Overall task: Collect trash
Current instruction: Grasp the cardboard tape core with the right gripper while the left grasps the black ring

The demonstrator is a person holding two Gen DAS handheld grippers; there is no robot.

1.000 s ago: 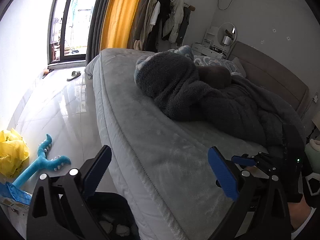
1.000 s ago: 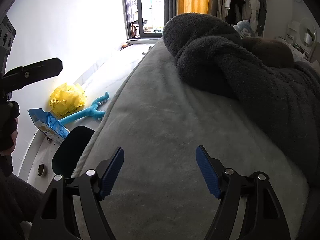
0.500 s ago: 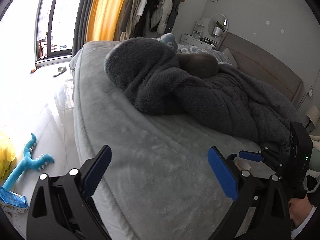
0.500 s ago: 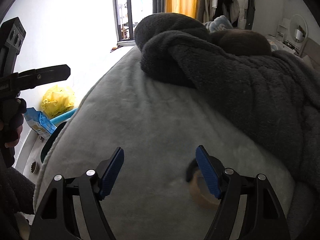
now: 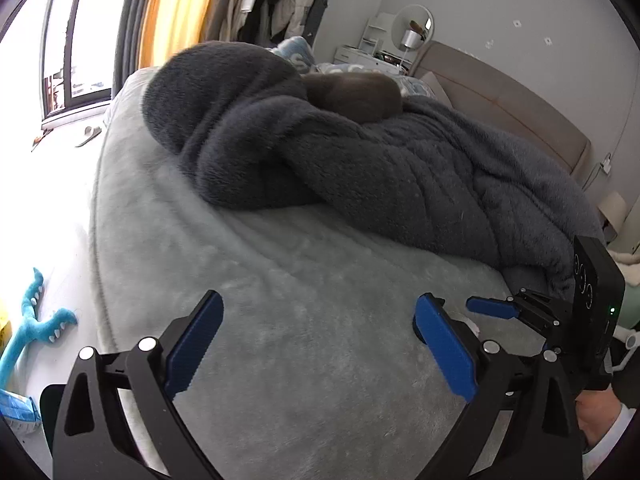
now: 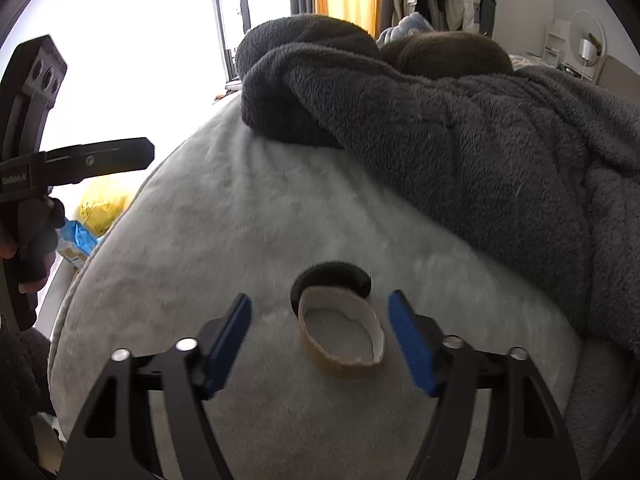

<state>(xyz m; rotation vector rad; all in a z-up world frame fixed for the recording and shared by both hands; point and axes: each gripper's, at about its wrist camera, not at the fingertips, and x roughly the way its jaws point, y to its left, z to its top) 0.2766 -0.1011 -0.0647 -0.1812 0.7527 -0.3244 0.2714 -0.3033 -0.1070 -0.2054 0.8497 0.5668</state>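
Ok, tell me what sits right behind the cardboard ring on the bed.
A black ring lies directly behind the cardboard ring on the grey bed cover. Only its far arc shows; the cardboard hides its near part, so whether they touch is unclear. Farther back lies the dark blanket.

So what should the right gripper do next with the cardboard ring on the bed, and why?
Probably ease the right gripper forward and finish closing on the cardboard ring. The ring lies on the grey bed cover between its fingers, which have just been closing but do not touch it yet.
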